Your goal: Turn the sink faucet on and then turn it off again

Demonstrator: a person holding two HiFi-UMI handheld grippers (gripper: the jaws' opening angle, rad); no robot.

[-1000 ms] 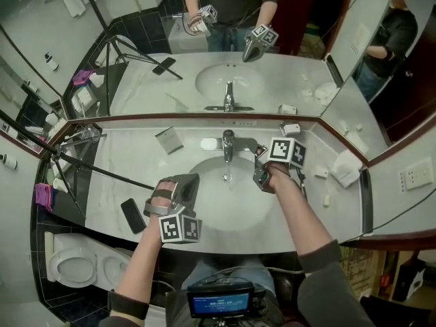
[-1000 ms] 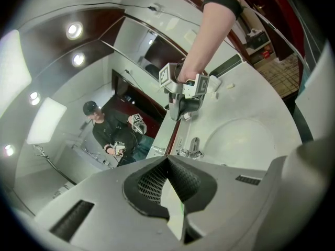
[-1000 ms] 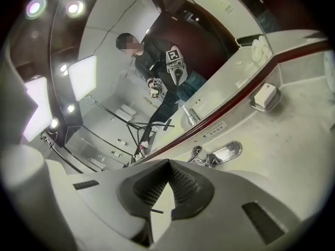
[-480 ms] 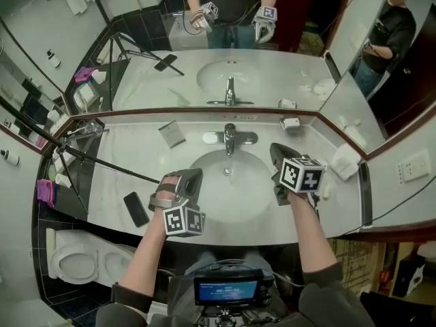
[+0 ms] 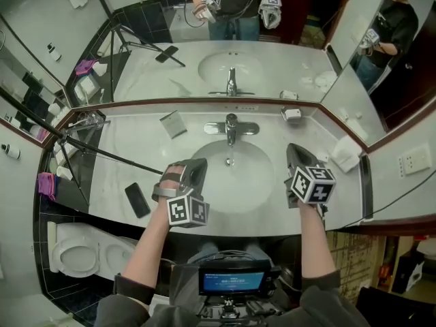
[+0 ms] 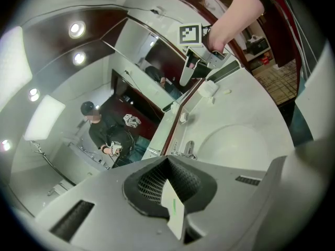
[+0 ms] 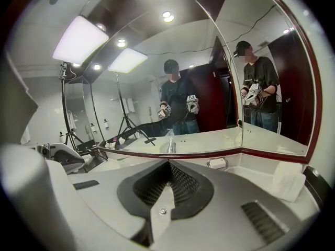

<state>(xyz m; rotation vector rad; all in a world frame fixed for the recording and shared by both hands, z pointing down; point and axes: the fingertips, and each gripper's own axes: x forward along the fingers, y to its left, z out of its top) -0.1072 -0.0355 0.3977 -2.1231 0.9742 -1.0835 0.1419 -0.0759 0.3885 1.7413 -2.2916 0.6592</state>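
The chrome faucet [image 5: 231,129] stands at the back of the white basin [image 5: 228,182], its lever lying level; I cannot tell whether water runs. My left gripper [image 5: 195,164] hovers shut and empty over the basin's near left rim. My right gripper [image 5: 294,150] is shut and empty too, over the counter right of the basin, well clear of the faucet. In the left gripper view the shut jaws [image 6: 168,159] point toward the faucet [image 6: 189,149], with the right gripper [image 6: 191,67] beyond. In the right gripper view the shut jaws [image 7: 168,162] hide the real faucet.
A black phone [image 5: 137,199] lies on the counter at left, under a tripod leg [image 5: 102,159]. A soap dish [image 5: 291,114] and a folded towel [image 5: 346,154] sit at back right, a small card [image 5: 173,123] at back left. A mirror rises behind.
My right gripper has drawn back from the faucet's lever, rising and rolling as it went right and toward me. The left gripper has stayed put.
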